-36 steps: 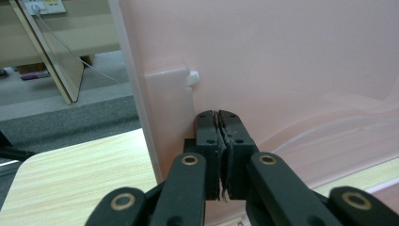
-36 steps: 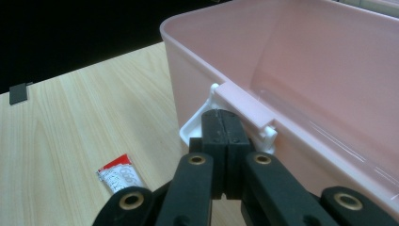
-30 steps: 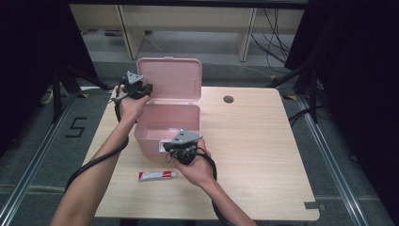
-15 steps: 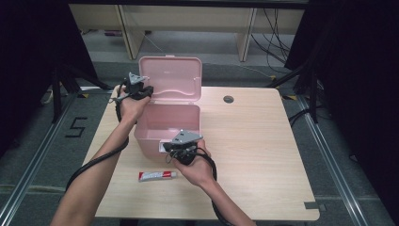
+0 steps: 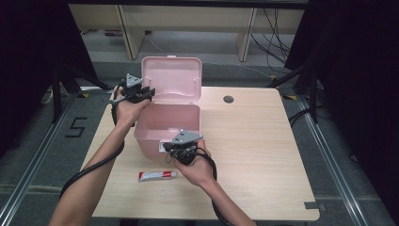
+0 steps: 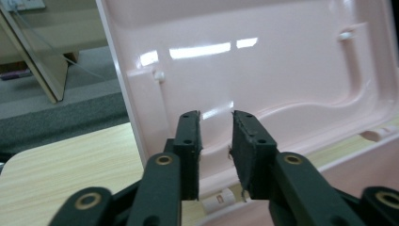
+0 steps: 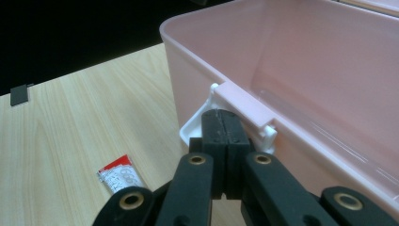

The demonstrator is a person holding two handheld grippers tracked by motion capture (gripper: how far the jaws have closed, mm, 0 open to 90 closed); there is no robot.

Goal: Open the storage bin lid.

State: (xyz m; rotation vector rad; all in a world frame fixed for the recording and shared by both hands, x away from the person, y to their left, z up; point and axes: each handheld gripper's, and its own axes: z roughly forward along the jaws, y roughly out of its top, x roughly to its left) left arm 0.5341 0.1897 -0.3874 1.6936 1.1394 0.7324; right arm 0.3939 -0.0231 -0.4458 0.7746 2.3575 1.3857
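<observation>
Pink plastic forms the box (image 5: 162,127) that sits left of centre on the table (image 5: 263,155) in the high view, its lid (image 5: 173,80) swung up and standing at the back. The box's inside looks bare as far as can be seen. A small red and white tube (image 5: 157,176) lies flat on the wood just in front of the box, near the right hand (image 5: 197,167). The right gripper (image 5: 175,149) is at the box's front wall; the left gripper (image 5: 143,98) is up by the lid's left edge, held by the left hand (image 5: 126,109). A dark round hole (image 5: 228,99) marks the table behind and right of the box. Grey floor, black drapes and pale furniture legs surround the table.

From the left gripper view, the jaws of the left gripper (image 6: 215,141) stand apart with a gap between them, holding nothing, in front of the glossy inner face of the lid (image 6: 263,70). Table (image 6: 70,165) and grey floor show to the left.

From the right gripper view, the right gripper (image 7: 221,125) has its jaws pressed together at the white latch (image 7: 193,129) on the front of the box (image 7: 306,80); whether they pinch the latch I cannot tell. The inside wall is bare. The tube (image 7: 120,178) lies on the table (image 7: 80,122) to the left.
</observation>
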